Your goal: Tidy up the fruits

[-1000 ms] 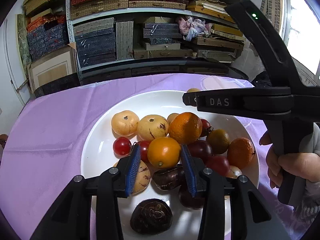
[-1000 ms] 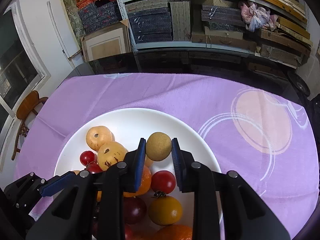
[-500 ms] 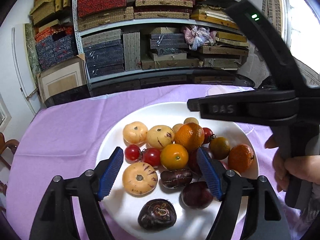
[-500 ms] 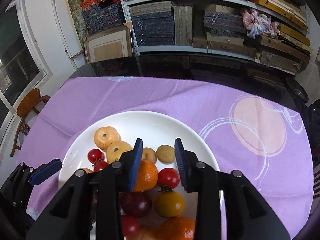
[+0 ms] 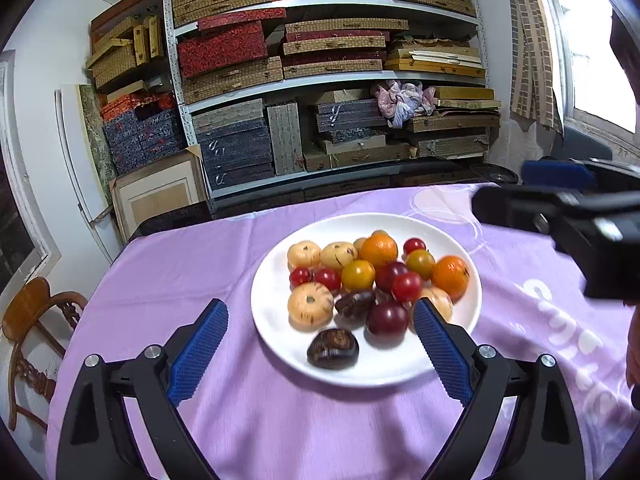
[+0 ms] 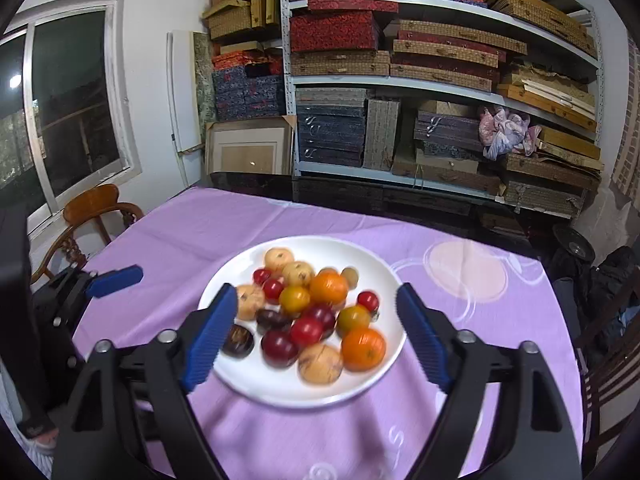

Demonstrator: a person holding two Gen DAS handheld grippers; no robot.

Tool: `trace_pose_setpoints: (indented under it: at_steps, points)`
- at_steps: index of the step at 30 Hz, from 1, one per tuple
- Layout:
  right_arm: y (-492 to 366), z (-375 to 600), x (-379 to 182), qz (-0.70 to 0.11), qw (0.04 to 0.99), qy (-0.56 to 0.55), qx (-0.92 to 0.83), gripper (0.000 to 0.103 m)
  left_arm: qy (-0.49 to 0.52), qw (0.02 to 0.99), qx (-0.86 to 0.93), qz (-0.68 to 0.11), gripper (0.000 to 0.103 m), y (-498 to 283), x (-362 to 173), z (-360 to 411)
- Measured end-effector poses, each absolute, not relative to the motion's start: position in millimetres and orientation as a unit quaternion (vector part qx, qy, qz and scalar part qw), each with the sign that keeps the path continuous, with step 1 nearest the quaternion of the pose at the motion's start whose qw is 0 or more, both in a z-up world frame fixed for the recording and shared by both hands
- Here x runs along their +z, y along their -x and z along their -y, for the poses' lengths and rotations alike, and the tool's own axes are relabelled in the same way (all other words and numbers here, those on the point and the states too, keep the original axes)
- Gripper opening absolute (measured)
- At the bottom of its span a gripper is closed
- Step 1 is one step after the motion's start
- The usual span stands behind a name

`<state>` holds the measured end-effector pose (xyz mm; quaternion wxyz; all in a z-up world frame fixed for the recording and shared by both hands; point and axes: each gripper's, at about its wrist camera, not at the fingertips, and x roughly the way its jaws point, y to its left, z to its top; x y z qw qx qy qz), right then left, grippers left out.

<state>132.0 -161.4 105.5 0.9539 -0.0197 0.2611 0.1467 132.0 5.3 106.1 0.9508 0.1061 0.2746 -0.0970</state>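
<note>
The left gripper (image 5: 320,344) is opening wide and holds nothing. The right gripper (image 6: 316,332) is opening wide too, also holding nothing. The fruits (image 5: 360,276) lie piled on a white plate (image 5: 272,320) just past both, on a purple cloth (image 5: 180,264).

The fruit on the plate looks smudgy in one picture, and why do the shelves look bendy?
Right wrist view: the fruit on the white plate is smeared by motion blur. Left wrist view: it is sharper, only slightly soft. Both views: the fisheye lens bows the shelves and darkens the corners; the window glares white.
</note>
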Motion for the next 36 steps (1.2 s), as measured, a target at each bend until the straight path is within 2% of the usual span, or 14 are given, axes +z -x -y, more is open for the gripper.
trace_pose_setpoints:
  at_steps: [6, 13, 20, 30, 36]
  points:
    - [-84.0, 165.8, 59.8, -0.271, 0.951, -0.01, 0.145, 0.091, -0.091, 0.95, -0.096, -0.283, 0.097, -103.3, 92.3, -14.7]
    - [-78.6, 179.7, 11.7, -0.299, 0.946, -0.044, 0.114, 0.092, -0.068, 0.949, -0.082, -0.297, 0.098, -94.5, 79.3, -24.4]
    - [-77.8, 180.3, -7.3, -0.316, 0.945, -0.024, 0.084, 0.099, -0.029, 0.938, -0.083, -0.336, 0.1, -103.5, 57.1, -37.6]
    - [-81.9, 154.6, -18.5, -0.337, 0.937, 0.031, 0.085, 0.099, -0.003, 0.922, -0.071, -0.381, 0.1, -113.3, 35.6, -44.4]
    - [-95.2, 154.7, -34.7, -0.403, 0.911, 0.007, 0.084, 0.099, -0.014, 0.897, -0.057, -0.438, 0.1, -121.3, 12.4, -36.2]
